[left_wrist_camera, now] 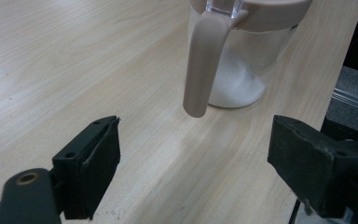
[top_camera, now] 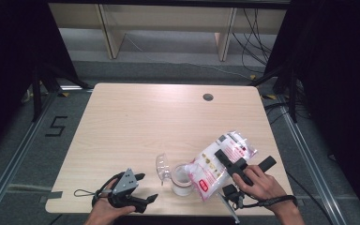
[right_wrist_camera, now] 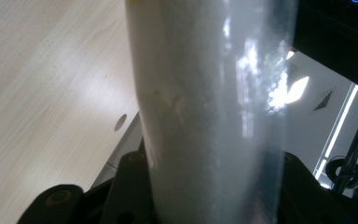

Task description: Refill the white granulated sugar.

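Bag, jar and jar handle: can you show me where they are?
bag (top_camera: 218,161), high view, middle of its printed front.
jar (top_camera: 182,180), high view, its clear side.
handle (left_wrist_camera: 200,65), left gripper view, middle of its beige strip.

Pale wood-grain table (top_camera: 136,122), round cable hole (top_camera: 208,97) near far edge, clear jar (top_camera: 182,180) standing near front edge

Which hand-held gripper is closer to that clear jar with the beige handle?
Right. The right hand-held gripper holds the bag tilted against the jar; the left hand-held gripper sits open beside it, apart.
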The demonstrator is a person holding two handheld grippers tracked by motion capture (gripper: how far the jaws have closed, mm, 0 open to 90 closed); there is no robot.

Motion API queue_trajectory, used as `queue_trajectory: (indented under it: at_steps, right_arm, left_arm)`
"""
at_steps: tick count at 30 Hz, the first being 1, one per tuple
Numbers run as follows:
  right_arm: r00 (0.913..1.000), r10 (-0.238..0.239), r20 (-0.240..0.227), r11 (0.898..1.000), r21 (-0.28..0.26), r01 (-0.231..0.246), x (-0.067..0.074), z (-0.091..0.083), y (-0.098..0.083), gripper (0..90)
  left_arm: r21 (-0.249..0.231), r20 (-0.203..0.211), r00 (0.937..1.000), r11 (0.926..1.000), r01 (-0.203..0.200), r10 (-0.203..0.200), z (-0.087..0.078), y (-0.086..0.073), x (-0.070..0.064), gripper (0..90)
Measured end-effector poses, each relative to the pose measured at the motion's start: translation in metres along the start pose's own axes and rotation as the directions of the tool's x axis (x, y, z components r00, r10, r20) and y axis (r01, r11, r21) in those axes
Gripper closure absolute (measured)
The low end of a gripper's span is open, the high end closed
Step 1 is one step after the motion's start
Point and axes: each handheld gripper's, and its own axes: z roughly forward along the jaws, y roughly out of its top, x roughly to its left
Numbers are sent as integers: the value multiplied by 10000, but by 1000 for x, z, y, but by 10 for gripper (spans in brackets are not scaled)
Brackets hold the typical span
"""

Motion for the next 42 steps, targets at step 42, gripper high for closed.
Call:
queue_trajectory:
  at_steps: [42]
  right_arm:
    - [10000,85,-21,9999,-83,-85,0,0,0,689]
  left_arm:
    - [7,4,10000,10000,10,-10,0,0,0,165]
